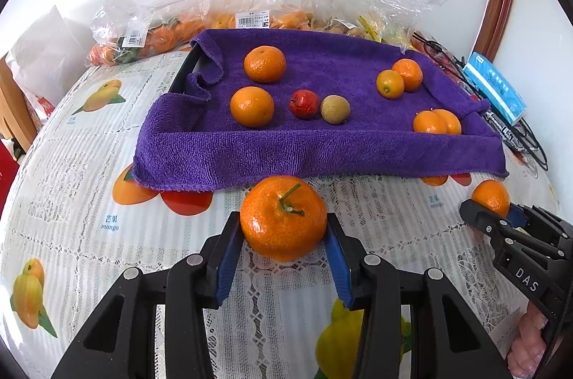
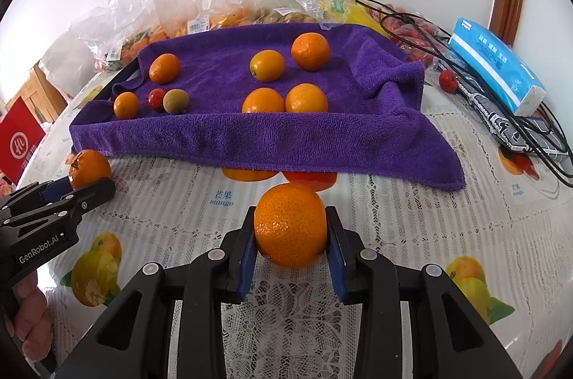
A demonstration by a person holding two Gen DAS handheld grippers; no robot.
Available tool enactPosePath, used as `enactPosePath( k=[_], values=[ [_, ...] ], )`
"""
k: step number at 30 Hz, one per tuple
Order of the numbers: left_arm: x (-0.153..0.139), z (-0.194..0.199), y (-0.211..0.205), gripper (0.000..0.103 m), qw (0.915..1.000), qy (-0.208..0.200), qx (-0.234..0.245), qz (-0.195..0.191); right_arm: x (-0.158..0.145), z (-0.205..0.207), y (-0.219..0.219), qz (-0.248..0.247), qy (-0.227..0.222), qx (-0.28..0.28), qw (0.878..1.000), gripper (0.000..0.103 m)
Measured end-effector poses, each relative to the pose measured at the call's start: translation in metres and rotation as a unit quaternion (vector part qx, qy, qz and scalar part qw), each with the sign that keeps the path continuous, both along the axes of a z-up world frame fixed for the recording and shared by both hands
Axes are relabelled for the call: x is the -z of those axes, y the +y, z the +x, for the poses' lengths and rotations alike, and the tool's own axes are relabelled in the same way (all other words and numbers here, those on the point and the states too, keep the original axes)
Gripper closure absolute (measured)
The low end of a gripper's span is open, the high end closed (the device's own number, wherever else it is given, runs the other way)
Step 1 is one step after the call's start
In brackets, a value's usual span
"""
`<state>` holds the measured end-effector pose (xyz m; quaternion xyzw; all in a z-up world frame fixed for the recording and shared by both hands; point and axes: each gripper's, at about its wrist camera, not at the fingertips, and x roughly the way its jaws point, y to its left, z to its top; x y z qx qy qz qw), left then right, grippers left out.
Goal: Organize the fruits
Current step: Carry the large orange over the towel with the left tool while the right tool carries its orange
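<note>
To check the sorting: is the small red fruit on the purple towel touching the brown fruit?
Yes, the red fruit rests against the brown fruit on the purple towel.

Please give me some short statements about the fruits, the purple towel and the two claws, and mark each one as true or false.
1. The left claw is shut on a stemmed orange mandarin. True.
2. The right claw is open and holds nothing. False: it is shut on a stemless orange mandarin.
3. A small red fruit lies on the purple terry towel next to a round brown fruit. True.
4. The blue tissue pack lies on the towel. False: it lies beside it, to the right.
5. Both held mandarins are over the towel. False: both are in front of it, over the fruit-printed tablecloth.
</note>
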<state>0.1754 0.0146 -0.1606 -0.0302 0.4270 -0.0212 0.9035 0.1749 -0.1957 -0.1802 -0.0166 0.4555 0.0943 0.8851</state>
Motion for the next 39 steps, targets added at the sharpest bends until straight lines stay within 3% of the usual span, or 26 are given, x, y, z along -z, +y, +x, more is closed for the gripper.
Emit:
enactPosePath(
  k=[4,11,21,33,39],
  values=[
    [-0.001,-0.002,0.005,0.061,0.9994,0.0,0.008,-0.034,0.0,-0.001,0.001,-0.005,-0.003,0.004,1.0,0.069],
    [-0.006,-0.009,0.002,0.061,0.9991,-0.003,0.023,-0.035,-0.006,-0.007,0.003,-0.014,-0.02,0.005,1.0,0.07],
    [-0.041,-0.022,0.01,0.061,0.9978,-0.02,0.027,-0.057,-0.049,-0.018,0.006,0.015,-0.057,0.003,0.998,0.07],
    [-0.083,0.026,0.024,0.061,0.9976,-0.062,-0.007,-0.031,-0.09,0.022,0.004,0.036,-0.107,0.025,0.993,0.07],
    [-0.086,0.055,0.028,0.061,0.9967,-0.073,-0.015,-0.032,-0.096,0.051,0.008,0.044,-0.118,0.027,0.992,0.07]
  ],
)
